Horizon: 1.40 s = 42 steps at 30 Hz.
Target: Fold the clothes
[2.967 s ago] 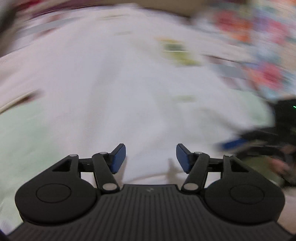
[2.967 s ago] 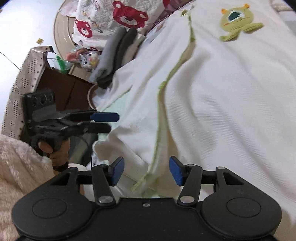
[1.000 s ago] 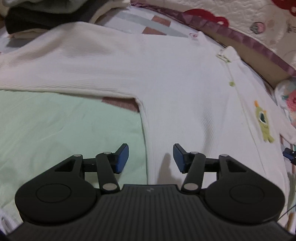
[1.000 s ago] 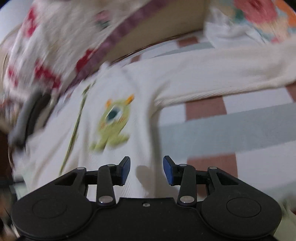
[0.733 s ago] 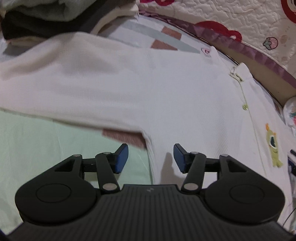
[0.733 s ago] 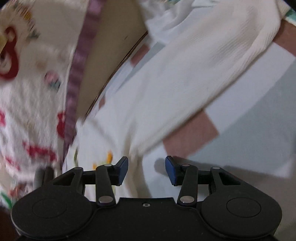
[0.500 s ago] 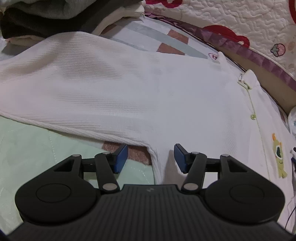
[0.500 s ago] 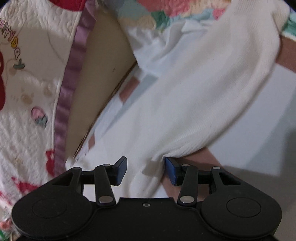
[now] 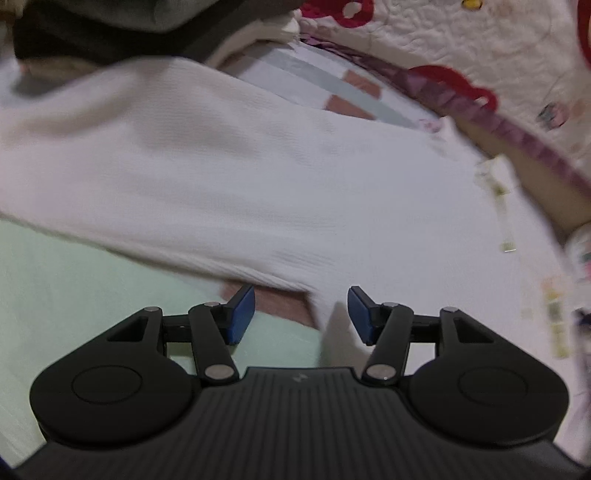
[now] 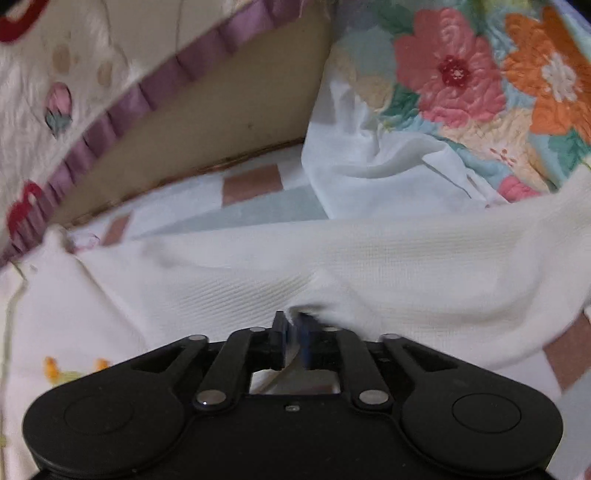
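right gripper (image 10: pixel 293 338): its jaws are closing with a pucker of white knit between them, the pads already pressing the cloth at the underarm seam, where sleeve meets body; I judge this spot is chosen so the sleeve can be swung across the chest in one piece
left gripper (image 9: pixel 301 314): jaws apart with nothing clamped, straddling the other underarm corner, the seam edge lying between the blue pads but untouched; it looks set to mirror the right side's pinch
white top (image 9: pixel 295 192): a ribbed, long-sleeved knit spread flat on the bed, front up, sleeves stretched out to each side; laid this way so both sleeves can be folded inward
right sleeve (image 10: pixel 461 258): runs off to the right from the pinch, gathered into soft creases near the jaws, its far end rising towards the flowered quilt
placket (image 9: pixel 498 192): pale green trim with small buttons down the front, blurred in the left wrist view
motif (image 10: pixel 74 369): only an orange and yellow-green scrap of a chest patch shows at the frame edge
bed cover (image 9: pixel 74 295): mint green with brown and grey blocks, beneath the top
dark folded clothes (image 9: pixel 110 33): stacked beyond the left sleeve
flowered quilt (image 10: pixel 480 81): bunched at the far right, well behind the sleeve
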{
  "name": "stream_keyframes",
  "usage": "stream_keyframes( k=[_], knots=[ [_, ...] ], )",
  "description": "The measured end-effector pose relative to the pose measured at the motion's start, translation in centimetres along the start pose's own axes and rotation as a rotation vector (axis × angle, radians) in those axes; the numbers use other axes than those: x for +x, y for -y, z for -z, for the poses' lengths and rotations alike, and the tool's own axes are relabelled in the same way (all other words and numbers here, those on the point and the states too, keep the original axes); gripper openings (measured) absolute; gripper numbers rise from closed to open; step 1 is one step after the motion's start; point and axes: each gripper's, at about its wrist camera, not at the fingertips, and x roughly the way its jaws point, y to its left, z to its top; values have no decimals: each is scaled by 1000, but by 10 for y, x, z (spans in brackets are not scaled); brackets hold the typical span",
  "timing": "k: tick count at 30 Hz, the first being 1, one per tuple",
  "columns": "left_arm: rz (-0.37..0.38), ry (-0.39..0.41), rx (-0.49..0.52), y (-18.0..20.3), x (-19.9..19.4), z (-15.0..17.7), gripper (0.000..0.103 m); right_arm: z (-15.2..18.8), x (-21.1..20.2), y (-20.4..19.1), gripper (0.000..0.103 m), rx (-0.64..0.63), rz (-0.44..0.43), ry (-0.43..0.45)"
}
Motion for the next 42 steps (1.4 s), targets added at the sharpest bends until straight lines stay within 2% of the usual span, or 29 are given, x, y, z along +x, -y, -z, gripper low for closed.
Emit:
stream_keyframes(
  k=[2,4,7,10,12,14,16,17,18,19,20,21,23,24,26,27,28,29,30,31,32,34,37,40,42],
  knots=[
    [70,-36,-49,-3,-3,7,60,7,-15,6,50,81,-76,-14],
    [135,-85,-98,-6,-5,16,65,16,-28,13,51,145,-151,-63],
    [189,-134,-137,-8,-7,30,68,43,-45,16,51,177,-237,-174],
    [170,-150,-124,-5,-16,38,68,73,-67,16,51,234,-334,-269],
    [155,-156,-120,-2,-24,44,70,90,-84,12,52,254,-368,-313],
    [167,-169,-111,0,-30,50,77,110,-99,9,54,242,-386,-335],
    [170,-197,-79,2,-31,55,77,118,-111,5,54,185,-407,-305],
    [154,-199,-48,6,-30,57,75,123,-117,3,45,157,-417,-290],
    [138,-201,-16,10,-29,59,73,127,-123,1,4,128,-428,-275],
    [121,-203,16,15,-27,61,57,129,-129,-2,5,93,-424,-255],
    [105,-203,48,18,-27,63,17,126,-137,-6,5,40,-392,-218],
    [90,-200,79,21,-28,63,2,120,-148,-10,3,-24,-346,-168],
    [73,-179,101,21,-30,65,3,109,-165,-14,2,-143,-201,-94],
    [73,-174,90,18,-30,65,3,106,-164,-11,2,-154,-162,-97],
    [66,-179,73,15,-30,66,5,104,-155,-6,4,-135,-152,-136],
    [61,-187,65,14,-31,67,6,107,-149,-8,11,-153,-159,-162],
    [66,-203,49,14,-33,69,12,110,-145,-11,14,-172,-156,-175],
    [90,-223,27,11,-37,70,28,113,-147,-11,19,-175,-151,-172],
    [126,-240,1,9,-41,72,40,115,-151,-6,27,-131,-178,-176],
    [160,-258,-26,6,-46,75,56,119,-157,6,33,-50,-236,-183],
    [185,-274,-54,3,-50,78,58,125,-166,18,42,37,-304,-192],
    [219,-314,-91,-1,-55,87,58,139,-182,36,43,149,-402,-216],
    [234,-352,-105,0,-59,101,62,164,-213,47,44,148,-418,-257],
    [215,-379,-71,10,-59,111,69,187,-240,54,45,138,-440,-304],
    [209,-384,-44,17,-59,116,69,202,-249,50,53,121,-441,-330]
  ],
)
